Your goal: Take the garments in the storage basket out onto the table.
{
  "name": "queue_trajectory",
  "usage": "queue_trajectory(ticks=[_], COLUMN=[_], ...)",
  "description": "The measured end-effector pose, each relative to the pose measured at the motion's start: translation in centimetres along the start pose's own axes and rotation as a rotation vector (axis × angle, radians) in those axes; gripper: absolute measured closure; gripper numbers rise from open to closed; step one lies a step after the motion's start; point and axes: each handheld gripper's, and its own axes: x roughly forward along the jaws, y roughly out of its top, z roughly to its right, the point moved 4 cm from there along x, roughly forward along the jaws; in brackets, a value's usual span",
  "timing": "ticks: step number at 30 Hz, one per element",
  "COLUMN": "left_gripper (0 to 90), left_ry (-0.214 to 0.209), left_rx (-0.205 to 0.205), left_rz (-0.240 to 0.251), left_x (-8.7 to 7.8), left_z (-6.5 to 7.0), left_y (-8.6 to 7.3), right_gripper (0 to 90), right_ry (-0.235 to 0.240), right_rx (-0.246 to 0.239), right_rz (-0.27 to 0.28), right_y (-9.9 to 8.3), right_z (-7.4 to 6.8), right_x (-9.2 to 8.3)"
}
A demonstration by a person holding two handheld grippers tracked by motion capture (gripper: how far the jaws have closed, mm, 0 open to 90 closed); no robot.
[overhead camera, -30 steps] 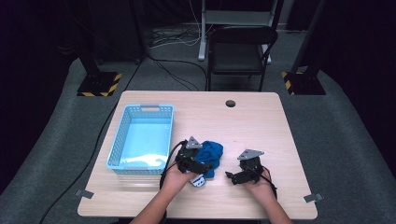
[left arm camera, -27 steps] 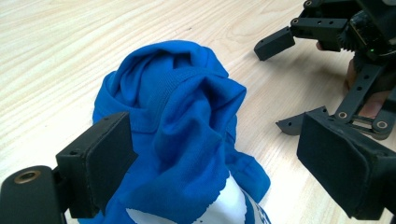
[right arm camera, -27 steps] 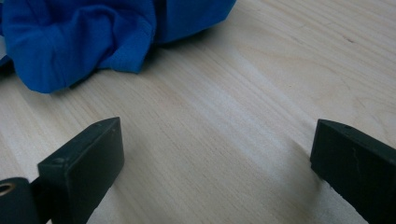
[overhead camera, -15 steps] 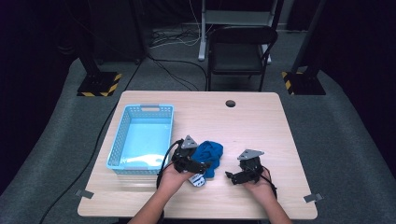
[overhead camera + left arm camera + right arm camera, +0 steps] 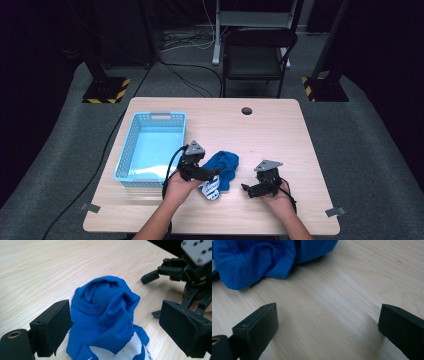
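blue shirt (image 5: 223,168) crumpled on desk (image 5: 280,135), lower centre, outside basket (image 5: 131,150) | left tool (image 5: 112,325) apart, straddling cloth, unclamped | right tool (image 5: 327,327) apart, empty | grasp and binning pending

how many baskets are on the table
1. The light blue basket sits on the left part of the table, just left of the left tongs and the crumpled blue cloth.

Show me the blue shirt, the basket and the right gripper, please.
shirt (image 5: 105,315), left gripper view, on its bunched blue middle.
basket (image 5: 131,145), high view, on its left wall.
right gripper (image 5: 246,188), high view, between its fingertips.
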Motion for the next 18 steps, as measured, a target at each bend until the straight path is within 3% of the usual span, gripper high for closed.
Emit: queue_trajectory(ticks=[13,18], left_gripper=[10.0,9.7], left_ry=[0.027,0.024], left_rx=[-0.005,-0.028], left_rz=[0.032,0.052], left_x=[-2.0,-3.0], left_z=[-1.2,-2.0], left_y=[0.3,0.2], right_gripper=[2.2,2.2], right_ry=[0.000,0.000], right_rx=[0.000,0.000], right_rz=[0.000,0.000], right_y=[0.0,0.0], right_z=[0.0,0.0], right_x=[0.0,0.0])
